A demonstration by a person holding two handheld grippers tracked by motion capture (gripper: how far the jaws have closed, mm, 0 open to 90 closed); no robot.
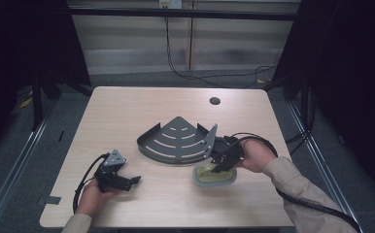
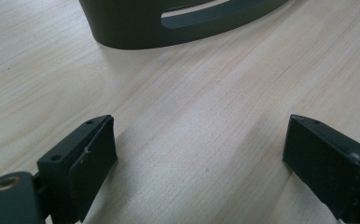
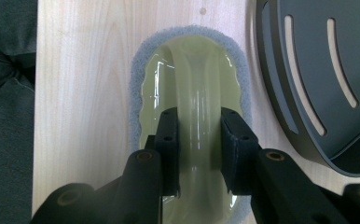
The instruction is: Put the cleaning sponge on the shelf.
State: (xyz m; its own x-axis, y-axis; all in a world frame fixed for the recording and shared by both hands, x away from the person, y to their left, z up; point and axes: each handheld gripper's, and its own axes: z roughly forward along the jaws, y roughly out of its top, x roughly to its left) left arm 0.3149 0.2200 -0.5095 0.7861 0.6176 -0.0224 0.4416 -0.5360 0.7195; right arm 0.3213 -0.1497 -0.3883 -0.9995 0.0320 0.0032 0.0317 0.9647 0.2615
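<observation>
The right tool (image 3: pixel 199 140) has its two jaws pressed on the handle of the scrubber (image 3: pixel 192 84), one jaw on each side. The scrubber is pale green on top with a grey fuzzy pad around its edge. It lies flat on the bench (image 1: pixel 127 107), near the 4 o'clock side, just in front of the dark corner rack (image 1: pixel 178 141).

This looks like the grabbing step. The handle sits right between the jaws, so the grip seems good. The next move is probably to lift the scrubber straight up, keep it level, and carry it toward 11 o'clock over the low wall of the rack. The rack is very close, so the lift must be high enough not to bump that wall.

In the right gripper view the rack (image 3: pixel 327 79) lies at 2 o'clock from the scrubber, just beside it, not touching.

The left tool (image 1: pixel 120 180) rests near 8 o'clock on the bench. Its jaws are spread wide and hold nothing. It points at the rack's curved front (image 2: pixel 178 23), well apart from the scrubber.
</observation>
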